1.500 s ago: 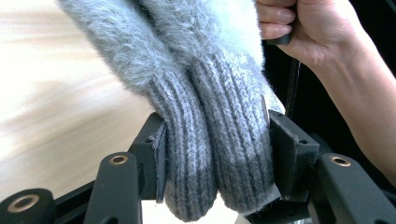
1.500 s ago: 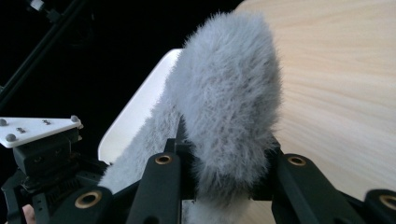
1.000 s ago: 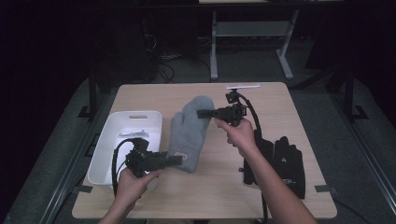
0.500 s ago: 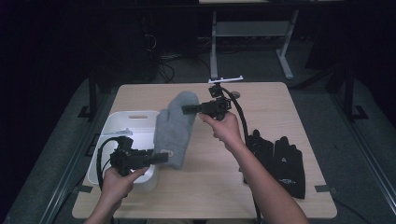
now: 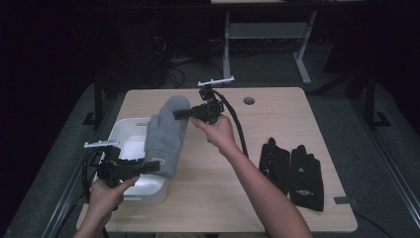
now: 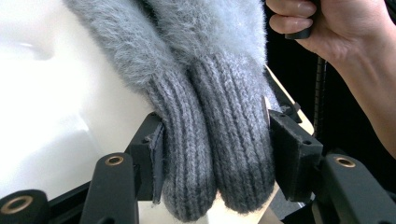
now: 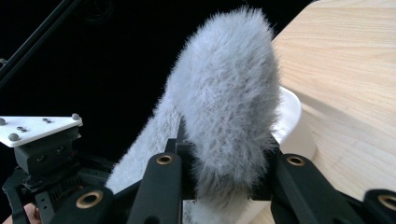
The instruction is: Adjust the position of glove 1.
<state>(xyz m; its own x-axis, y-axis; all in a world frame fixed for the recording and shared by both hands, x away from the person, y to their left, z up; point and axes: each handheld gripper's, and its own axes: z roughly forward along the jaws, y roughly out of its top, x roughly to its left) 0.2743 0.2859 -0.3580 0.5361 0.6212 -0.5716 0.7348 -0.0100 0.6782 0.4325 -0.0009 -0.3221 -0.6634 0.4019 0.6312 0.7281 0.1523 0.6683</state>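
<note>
The grey mittens (image 5: 166, 136) hang stretched above the desk (image 5: 277, 114), half over the white bin (image 5: 119, 134). The left tool (image 5: 151, 166) clamps both ribbed cuffs between its jaws; the right tool (image 5: 179, 114) is closed on the fluffy tips. To finish well, both hands should centre the pair over the bin, then lower it evenly. What the bin holds beneath cannot be told.

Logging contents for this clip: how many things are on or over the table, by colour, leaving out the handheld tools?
Grey: 2, the fuzzy mittens held together as a pair above the bin
Black: 2, the gloves lying flat on the table
White: 1, the bin
Total: 5
</note>
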